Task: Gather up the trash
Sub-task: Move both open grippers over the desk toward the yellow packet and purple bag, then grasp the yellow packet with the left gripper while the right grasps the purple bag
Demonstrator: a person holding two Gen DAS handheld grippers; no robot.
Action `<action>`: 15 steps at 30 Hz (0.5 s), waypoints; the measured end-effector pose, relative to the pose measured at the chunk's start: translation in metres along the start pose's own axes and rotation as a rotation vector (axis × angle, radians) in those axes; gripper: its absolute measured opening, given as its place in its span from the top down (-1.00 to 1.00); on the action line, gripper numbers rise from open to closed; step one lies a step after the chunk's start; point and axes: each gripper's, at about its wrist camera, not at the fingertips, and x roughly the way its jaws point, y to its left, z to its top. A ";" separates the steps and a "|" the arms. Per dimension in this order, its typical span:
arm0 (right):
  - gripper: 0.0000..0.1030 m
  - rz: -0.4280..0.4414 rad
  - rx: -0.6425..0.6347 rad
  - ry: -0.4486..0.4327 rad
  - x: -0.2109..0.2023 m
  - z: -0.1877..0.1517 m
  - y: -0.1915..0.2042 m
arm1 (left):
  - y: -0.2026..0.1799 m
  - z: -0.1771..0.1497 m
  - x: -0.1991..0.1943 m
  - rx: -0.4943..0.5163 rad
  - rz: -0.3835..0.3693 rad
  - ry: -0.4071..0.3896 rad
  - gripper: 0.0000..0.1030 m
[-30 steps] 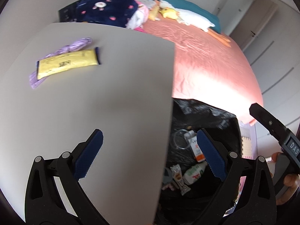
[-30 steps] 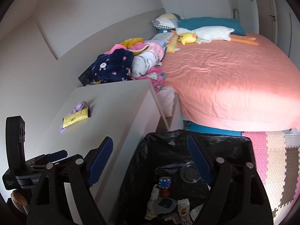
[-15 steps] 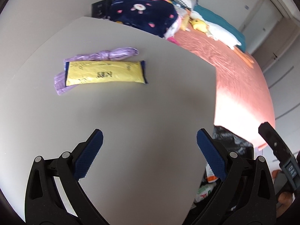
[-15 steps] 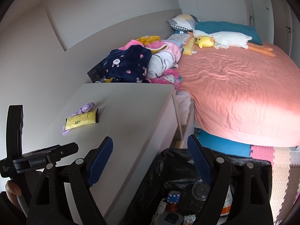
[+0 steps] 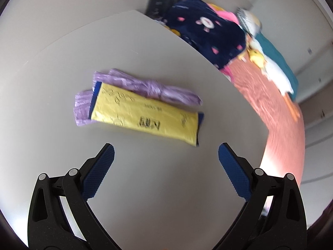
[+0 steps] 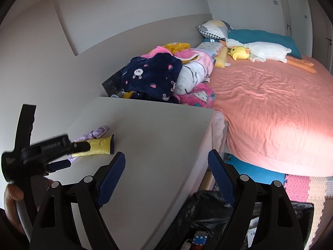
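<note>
A yellow wrapper with dark blue ends [image 5: 145, 116] lies on the white bedside cabinet top [image 5: 145, 179], partly over a knotted purple plastic bag [image 5: 154, 87]. My left gripper [image 5: 166, 156] is open and empty, just short of the wrapper. In the right wrist view the wrapper [image 6: 97, 145] and the purple bag [image 6: 97, 132] sit at the cabinet's left, with the left gripper [image 6: 68, 156] reaching over them. My right gripper [image 6: 166, 164] is open and empty above the cabinet's edge and a black trash bag [image 6: 208, 214].
A bed with a salmon sheet [image 6: 270, 108] stands to the right of the cabinet. A pile of blankets and clothes [image 6: 166, 75] lies beyond the cabinet. Foam floor mats [image 6: 301, 187] lie beside the trash bag.
My left gripper has moved from over the trash bag across the cabinet top up to the yellow wrapper. My right gripper has risen and shifted left; less of the trash bag shows.
</note>
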 end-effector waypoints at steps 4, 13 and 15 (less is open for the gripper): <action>-0.59 0.006 -0.007 -0.001 0.010 0.007 0.005 | 0.004 0.008 0.009 -0.042 0.029 0.013 -0.88; -0.59 0.014 -0.037 0.001 0.029 0.022 0.020 | 0.015 0.026 0.036 -0.146 0.064 0.072 -0.88; -0.59 0.017 -0.046 0.006 0.033 0.026 0.025 | 0.018 0.029 0.037 -0.155 0.079 0.064 -0.80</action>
